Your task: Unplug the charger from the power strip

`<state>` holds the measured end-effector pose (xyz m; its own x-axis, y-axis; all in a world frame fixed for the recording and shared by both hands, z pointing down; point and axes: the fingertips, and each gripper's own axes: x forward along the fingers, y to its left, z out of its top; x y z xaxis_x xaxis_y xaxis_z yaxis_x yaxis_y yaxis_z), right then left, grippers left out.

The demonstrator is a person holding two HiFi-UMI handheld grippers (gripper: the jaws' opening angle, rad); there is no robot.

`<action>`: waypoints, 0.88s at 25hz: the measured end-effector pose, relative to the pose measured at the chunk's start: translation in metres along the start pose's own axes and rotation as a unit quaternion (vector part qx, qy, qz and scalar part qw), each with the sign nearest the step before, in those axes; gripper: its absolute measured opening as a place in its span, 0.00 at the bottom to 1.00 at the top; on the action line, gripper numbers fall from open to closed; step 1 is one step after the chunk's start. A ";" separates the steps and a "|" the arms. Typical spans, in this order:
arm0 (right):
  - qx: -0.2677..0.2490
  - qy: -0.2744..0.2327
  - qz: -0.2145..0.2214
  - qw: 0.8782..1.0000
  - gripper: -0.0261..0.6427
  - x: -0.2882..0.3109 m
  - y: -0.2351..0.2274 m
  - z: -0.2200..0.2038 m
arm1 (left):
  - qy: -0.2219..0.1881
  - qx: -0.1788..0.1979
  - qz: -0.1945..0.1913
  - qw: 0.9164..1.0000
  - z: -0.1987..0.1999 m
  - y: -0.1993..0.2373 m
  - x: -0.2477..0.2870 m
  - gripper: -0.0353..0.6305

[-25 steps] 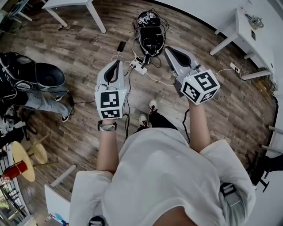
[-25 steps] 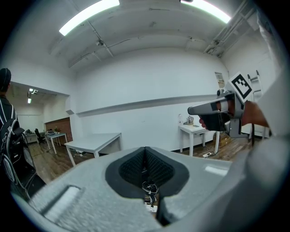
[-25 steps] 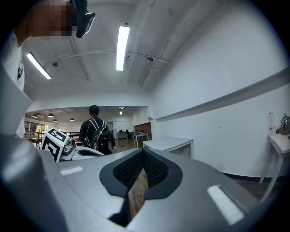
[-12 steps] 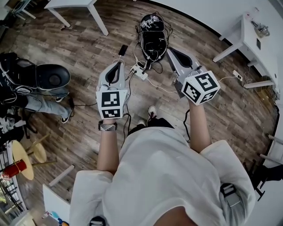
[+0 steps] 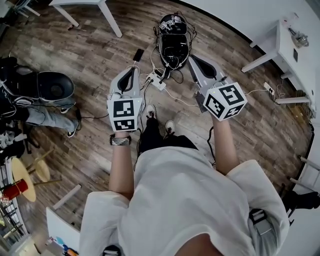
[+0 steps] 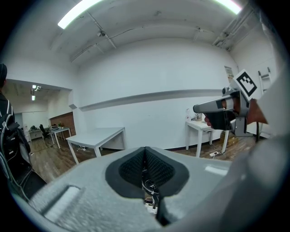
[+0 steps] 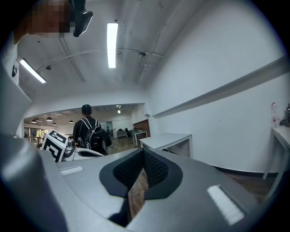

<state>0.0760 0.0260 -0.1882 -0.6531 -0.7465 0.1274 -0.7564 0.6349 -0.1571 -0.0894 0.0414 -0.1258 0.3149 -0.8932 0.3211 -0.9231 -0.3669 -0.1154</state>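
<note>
Power strip (image 5: 156, 80) on the floor (image 5: 90, 50) between left gripper (image 5: 132, 70) and right gripper (image 5: 193, 59) — bag (image 5: 172, 44) behind it.

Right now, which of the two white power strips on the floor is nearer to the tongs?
The power strip with cables plugged in, close to the left tongs and right tongs. The other strip lies far right, beside the white table.

Matt grey plastic shells clothe your left gripper (image 5: 133, 71) and right gripper (image 5: 193, 58), their pads (image 6: 129, 170) black and finely ribbed. Beneath you the floor (image 5: 75, 50) runs in matt, grey-brown wood-grain planks; the power strip (image 5: 156, 80) shows smooth white plastic, the table (image 5: 75, 2) a smooth white, your shirt (image 5: 190, 200) plain white cloth.
</note>
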 end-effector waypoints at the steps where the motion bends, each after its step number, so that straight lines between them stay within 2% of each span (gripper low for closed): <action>1: 0.005 0.002 0.000 1.000 0.04 0.004 -0.003 -0.003 | 0.003 -0.002 -0.002 1.000 -0.003 0.002 0.005 0.06; 5: 0.021 0.010 0.008 1.000 0.04 0.025 -0.013 -0.016 | 0.020 -0.008 -0.015 1.000 -0.019 0.008 0.025 0.06; 11: 0.031 0.032 -0.009 0.999 0.04 0.061 -0.038 -0.044 | 0.045 -0.020 -0.025 0.998 -0.052 0.029 0.060 0.06; 22: 0.052 0.065 -0.018 0.996 0.04 0.122 -0.062 -0.096 | 0.062 -0.041 -0.030 0.997 -0.092 0.063 0.116 0.06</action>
<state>0.0402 -0.0853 -0.0687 -0.6299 -0.7323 0.2588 -0.7760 0.5793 -0.2496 -0.1309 -0.0616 -0.0092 0.3457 -0.8288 0.4400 -0.9198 -0.3921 -0.0159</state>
